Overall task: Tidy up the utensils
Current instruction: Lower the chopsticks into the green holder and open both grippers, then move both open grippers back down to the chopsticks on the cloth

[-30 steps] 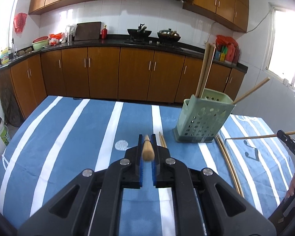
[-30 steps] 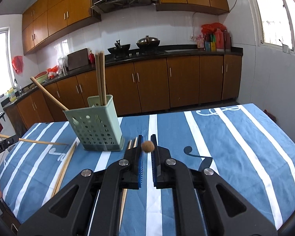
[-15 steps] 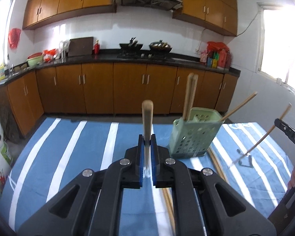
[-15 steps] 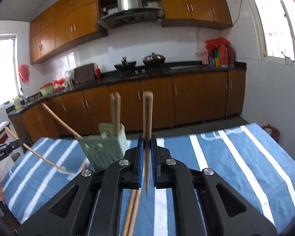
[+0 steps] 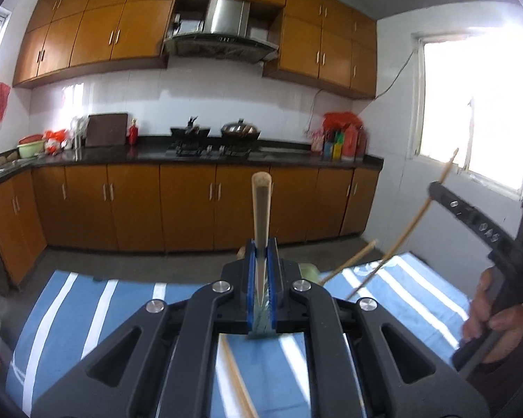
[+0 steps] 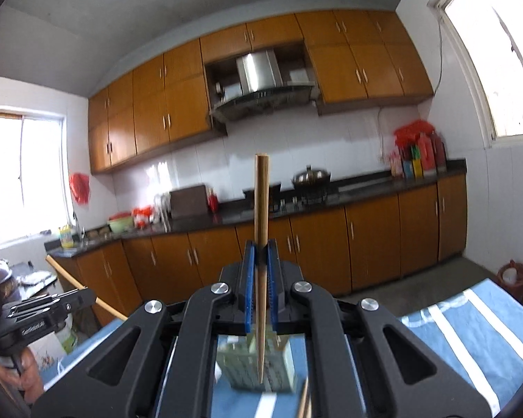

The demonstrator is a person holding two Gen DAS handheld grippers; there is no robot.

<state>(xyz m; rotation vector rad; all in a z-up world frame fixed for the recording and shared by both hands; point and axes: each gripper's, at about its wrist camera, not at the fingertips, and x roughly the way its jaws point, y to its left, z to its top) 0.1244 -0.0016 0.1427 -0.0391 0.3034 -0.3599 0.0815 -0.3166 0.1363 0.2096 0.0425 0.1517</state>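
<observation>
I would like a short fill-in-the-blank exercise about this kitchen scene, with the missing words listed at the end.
1. Each hand-held gripper, left and right, is shut on one wooden ____.
2. The chopstick in the right hand-held gripper points its thin tip ____, over the green basket.
3. The tablecloth is blue with ____ stripes.
4. The cabinets under the counter are ____ in colour.

Missing words: chopstick; down; white; brown
</observation>
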